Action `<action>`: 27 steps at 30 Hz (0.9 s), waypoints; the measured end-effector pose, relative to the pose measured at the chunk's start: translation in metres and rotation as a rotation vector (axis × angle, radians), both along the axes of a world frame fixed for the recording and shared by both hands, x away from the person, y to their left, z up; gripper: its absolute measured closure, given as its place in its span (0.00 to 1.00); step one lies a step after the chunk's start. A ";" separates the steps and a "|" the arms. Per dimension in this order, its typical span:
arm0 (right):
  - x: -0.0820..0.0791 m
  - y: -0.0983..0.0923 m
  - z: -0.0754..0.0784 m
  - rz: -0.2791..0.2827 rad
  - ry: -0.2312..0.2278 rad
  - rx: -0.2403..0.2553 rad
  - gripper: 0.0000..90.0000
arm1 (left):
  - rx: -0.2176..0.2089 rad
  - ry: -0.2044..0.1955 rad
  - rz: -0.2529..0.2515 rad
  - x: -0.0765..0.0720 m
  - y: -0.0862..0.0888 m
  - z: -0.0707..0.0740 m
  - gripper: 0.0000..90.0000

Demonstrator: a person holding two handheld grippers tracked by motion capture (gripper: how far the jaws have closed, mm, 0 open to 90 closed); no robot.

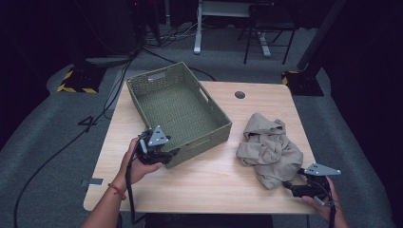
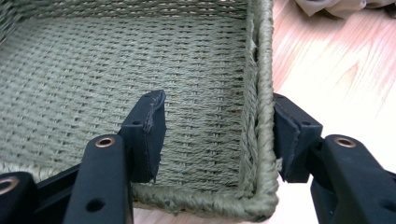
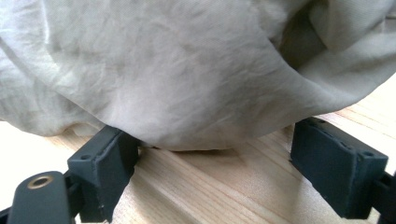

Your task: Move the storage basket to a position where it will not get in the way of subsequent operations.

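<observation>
The counter [image 1: 209, 185] is a light wooden top, and its two things share it unevenly. The basket [image 1: 178, 111], green and woven, takes the left half; it sits turned, one corner toward the far left edge and another near the front left, where the left hand can reach it. In my judgement this puts the open top ready to receive the cloth.

The cloth [image 1: 268, 147] is a beige crumpled heap on the right half, near the right edge and well apart from the basket wall, with bare wood between them (this strip is the free path for carrying it over). In front of both things, along the near edge, the wood is also free, so both hands have room to move.

The left gripper [image 1: 157, 154] is at the basket's near corner. In the left gripper view its fingers [image 2: 149, 135] stand around the side wall, one inside and one outside, and the inner one is clearly apart from the weave, so they are half wide and hold nothing.

The right gripper [image 1: 294, 186] waits at the front right corner of the counter, just beside the cloth's near hem. Its fingers [image 3: 105, 170] are wide, low on the wood, and the hem [image 3: 187, 140] hangs between them without being pinched.
</observation>
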State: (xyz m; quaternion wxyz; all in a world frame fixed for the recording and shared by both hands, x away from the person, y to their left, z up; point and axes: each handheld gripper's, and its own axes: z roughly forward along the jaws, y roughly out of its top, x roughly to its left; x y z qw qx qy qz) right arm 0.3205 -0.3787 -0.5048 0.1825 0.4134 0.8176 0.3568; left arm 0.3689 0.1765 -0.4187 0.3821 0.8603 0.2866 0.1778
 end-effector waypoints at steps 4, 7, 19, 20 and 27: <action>0.000 0.000 0.000 0.000 0.000 0.000 0.17 | -0.008 0.002 -0.010 -0.004 0.016 0.000 0.46; 0.000 0.000 0.000 0.000 0.000 0.000 0.17 | -0.017 0.007 0.006 -0.009 0.024 -0.001 0.40; 0.000 0.000 0.000 0.001 -0.001 0.000 0.17 | -0.027 -0.067 0.016 -0.024 -0.013 0.007 0.38; 0.000 0.000 0.000 0.000 0.000 0.000 0.17 | -0.020 -0.082 0.042 -0.024 -0.017 0.005 0.42; 0.000 0.000 0.000 0.000 0.000 0.000 0.17 | -0.021 -0.100 0.093 -0.022 -0.015 0.005 0.59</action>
